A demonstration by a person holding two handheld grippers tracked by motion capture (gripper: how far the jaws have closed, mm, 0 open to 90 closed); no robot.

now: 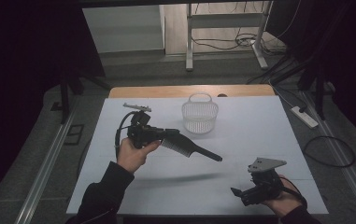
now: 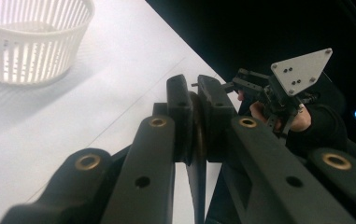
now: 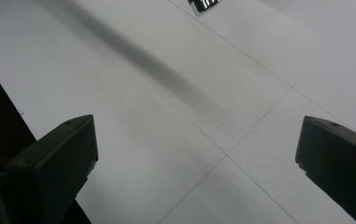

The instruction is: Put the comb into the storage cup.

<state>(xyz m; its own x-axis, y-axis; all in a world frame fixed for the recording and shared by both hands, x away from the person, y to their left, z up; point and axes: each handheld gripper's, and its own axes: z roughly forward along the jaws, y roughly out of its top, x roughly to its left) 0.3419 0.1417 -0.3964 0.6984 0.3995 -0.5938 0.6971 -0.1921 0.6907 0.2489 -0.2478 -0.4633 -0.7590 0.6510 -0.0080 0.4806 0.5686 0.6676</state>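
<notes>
The left gripper [image 1: 166, 134] is clamped on a black comb [image 1: 192, 147], holding it in the air above the table [image 1: 259, 121], near the white basket [image 1: 200, 114]. The right gripper [image 1: 239, 193] hangs low near the table's front edge, its jaws wide apart and empty.

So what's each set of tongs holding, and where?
Left tongs grip the black plastic comb at its toothed end; right tongs are open, holding nothing.
</notes>
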